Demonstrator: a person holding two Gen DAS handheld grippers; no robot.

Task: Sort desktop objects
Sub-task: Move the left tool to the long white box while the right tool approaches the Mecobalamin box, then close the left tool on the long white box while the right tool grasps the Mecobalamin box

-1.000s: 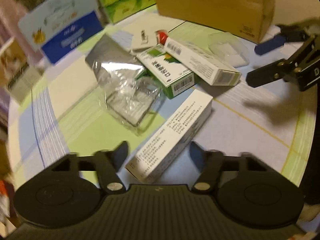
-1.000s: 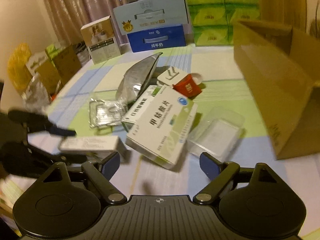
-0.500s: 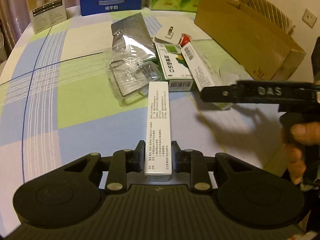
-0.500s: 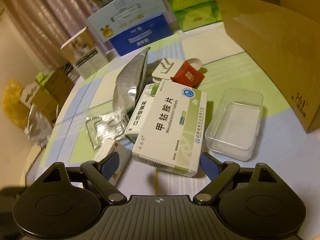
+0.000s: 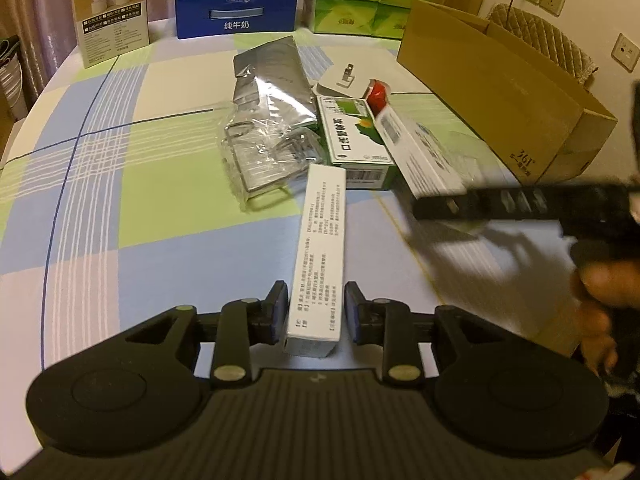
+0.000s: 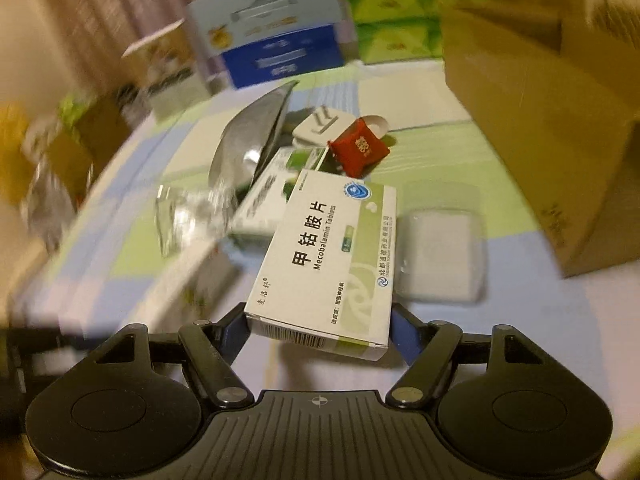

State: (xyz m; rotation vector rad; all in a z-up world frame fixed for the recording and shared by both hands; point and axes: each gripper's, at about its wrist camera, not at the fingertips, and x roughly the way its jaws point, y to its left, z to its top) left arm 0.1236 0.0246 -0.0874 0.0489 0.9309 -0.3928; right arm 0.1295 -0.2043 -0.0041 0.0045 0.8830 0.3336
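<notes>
White cartons lie between both sets of jaws on the checked tablecloth (image 5: 100,208)

Long white box (image 5: 320,248) points straight away from the left gripper (image 5: 316,312), its near end between the opening jaws, a sliver of gap each side; the Mecobalamin carton (image 6: 332,256) sits lengthwise in the closing right gripper (image 6: 320,332), pads seemingly just touching through blur, cardboard box (image 5: 500,96) beyond

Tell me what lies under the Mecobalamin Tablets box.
The Mecobalamin Tablets box leans on a green-and-white medicine box. Its near end is raised, with tablecloth beneath. The contact area is covered.
</notes>
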